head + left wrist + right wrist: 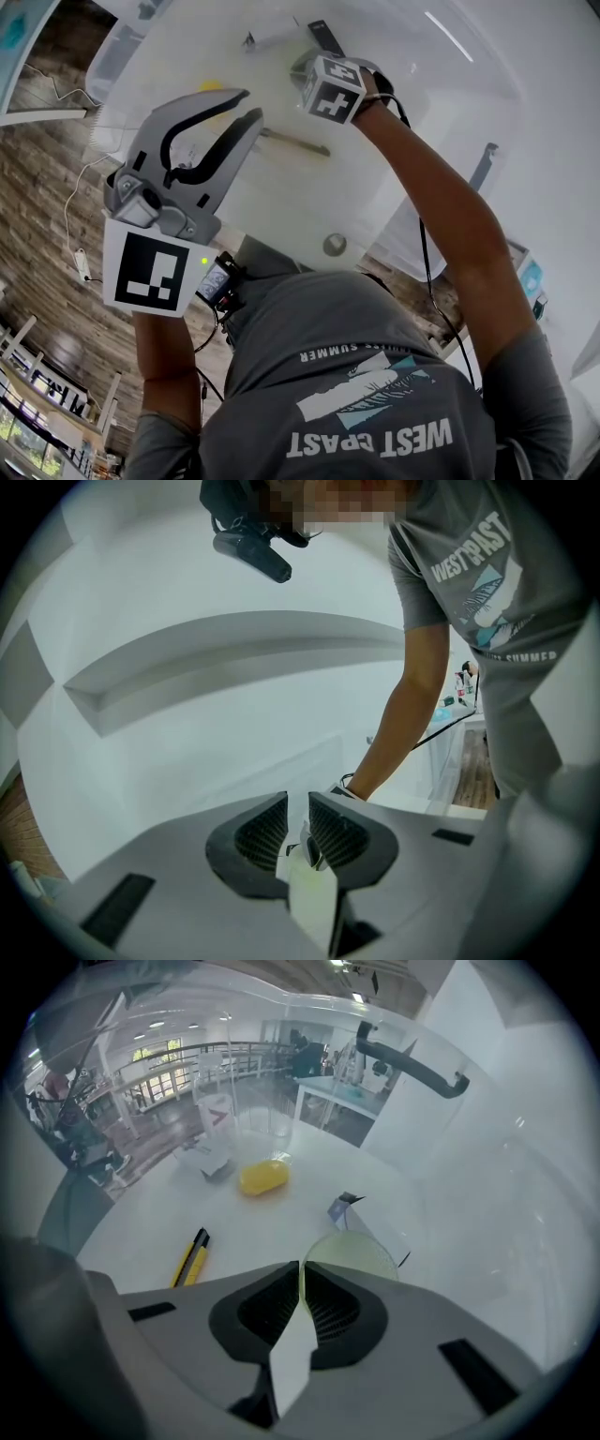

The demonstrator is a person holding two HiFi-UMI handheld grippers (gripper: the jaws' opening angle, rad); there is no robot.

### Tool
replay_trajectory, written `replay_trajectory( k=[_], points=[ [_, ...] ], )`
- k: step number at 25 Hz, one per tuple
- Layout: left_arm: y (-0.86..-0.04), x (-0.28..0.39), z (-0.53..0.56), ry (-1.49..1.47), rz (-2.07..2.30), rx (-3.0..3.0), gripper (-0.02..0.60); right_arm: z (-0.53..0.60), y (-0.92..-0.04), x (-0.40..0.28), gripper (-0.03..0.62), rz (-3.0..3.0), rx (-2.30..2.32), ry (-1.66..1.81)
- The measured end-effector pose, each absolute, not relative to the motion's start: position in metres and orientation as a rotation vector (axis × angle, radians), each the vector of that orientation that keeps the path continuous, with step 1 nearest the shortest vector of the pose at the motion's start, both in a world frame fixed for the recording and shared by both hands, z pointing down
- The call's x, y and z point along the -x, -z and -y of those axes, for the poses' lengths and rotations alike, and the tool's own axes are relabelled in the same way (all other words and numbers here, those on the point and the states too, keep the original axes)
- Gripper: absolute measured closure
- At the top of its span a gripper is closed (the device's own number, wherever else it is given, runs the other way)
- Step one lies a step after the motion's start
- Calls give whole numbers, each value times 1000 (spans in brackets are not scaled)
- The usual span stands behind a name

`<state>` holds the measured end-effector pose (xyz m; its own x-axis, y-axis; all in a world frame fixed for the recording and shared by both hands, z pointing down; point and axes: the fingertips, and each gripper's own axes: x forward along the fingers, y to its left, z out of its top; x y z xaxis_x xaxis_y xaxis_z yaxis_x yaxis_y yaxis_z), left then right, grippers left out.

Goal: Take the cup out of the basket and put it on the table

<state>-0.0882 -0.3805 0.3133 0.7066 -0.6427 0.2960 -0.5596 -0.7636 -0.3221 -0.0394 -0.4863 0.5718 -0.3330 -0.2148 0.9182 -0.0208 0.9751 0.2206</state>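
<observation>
A pale green translucent cup (354, 1254) stands just above the white table (131, 1232), and my right gripper (301, 1266) is shut on the near side of its rim, the thin wall pinched between the pads. In the head view only that gripper's marker cube (333, 88) shows over the table (281, 202), and the cup is hidden behind it. My left gripper (253, 103) is raised close to the camera, off the table's near edge. Its jaws (298, 801) stand a narrow gap apart with nothing between them. No basket is in view.
On the table lie a yellow-and-black utility knife (190, 1256), a yellow lump (262, 1177), a small grey carton (349, 1207) right behind the cup, folded paper (211, 1159) and a clear container (246, 1101). A metal rod (295, 142) lies near the table's middle.
</observation>
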Motion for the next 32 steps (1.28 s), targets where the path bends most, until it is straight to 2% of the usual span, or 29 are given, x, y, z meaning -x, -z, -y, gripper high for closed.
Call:
replay_trajectory(
  k=[6,9,21,32],
  points=[
    [-313,90,370,607,-979,2684,518,473,-535,48,563,1965,-196,238],
    [-307,89,362,597,-992,2668,571,464,-504,56,564,2020,-223,279],
    [-300,80,317,619,-984,2643,572,393,-379,63,564,2238,-355,418],
    [-297,77,280,637,-1011,2616,572,321,-319,54,564,2345,-391,494]
  ],
)
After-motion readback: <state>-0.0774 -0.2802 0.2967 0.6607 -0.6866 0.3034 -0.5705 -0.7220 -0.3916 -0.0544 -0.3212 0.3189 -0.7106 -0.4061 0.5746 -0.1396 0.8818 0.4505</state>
